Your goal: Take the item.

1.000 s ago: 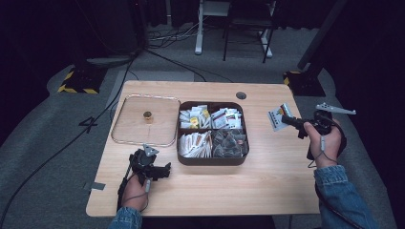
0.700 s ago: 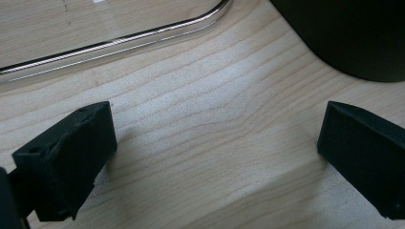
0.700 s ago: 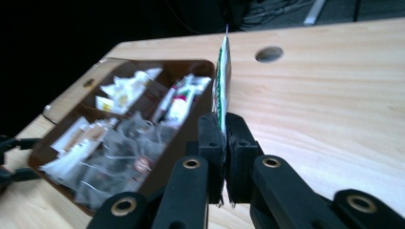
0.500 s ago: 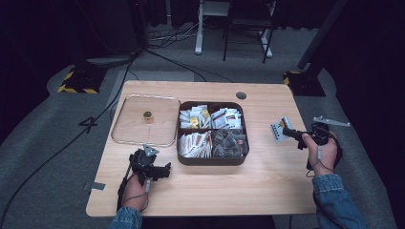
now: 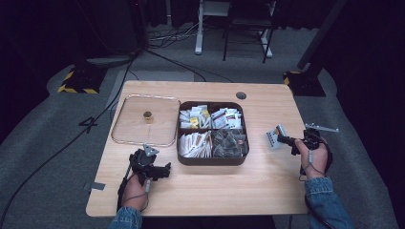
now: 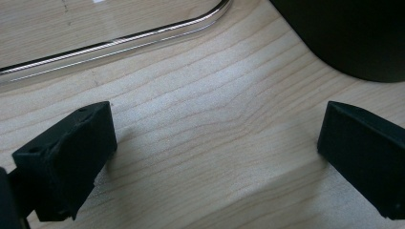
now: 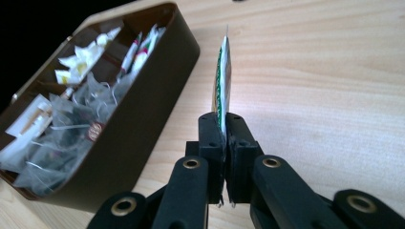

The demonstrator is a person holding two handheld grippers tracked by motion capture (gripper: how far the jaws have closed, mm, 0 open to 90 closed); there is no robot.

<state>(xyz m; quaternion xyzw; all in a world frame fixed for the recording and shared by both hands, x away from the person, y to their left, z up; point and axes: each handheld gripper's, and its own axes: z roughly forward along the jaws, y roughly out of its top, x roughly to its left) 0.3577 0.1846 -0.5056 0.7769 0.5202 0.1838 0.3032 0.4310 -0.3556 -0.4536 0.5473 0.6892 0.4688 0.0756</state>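
My right gripper (image 5: 282,140) is shut on a flat white and green tea packet (image 5: 273,136), held just above the table to the right of the dark brown box (image 5: 210,160). The right gripper view shows the tea packet (image 7: 222,81) edge-on, pinched between the jaws and standing upright. The box (image 7: 143,119) holds several tea bags and packets in four compartments. My left gripper (image 5: 162,171) rests low on the wood near the front left, open, with nothing between its fingers (image 6: 67,157). The box's dark corner (image 6: 353,38) lies just beyond them.
A clear lid (image 5: 145,120) with a small brass knob (image 5: 147,114) lies flat to the left of the box; its rim (image 6: 119,40) runs past the left gripper. A round cable hole (image 5: 241,95) sits at the table's far edge. Bare wood spreads along the front.
My right hand has carried the tea packet down and toward the near side, closer to the table top. The left gripper has stayed in place.
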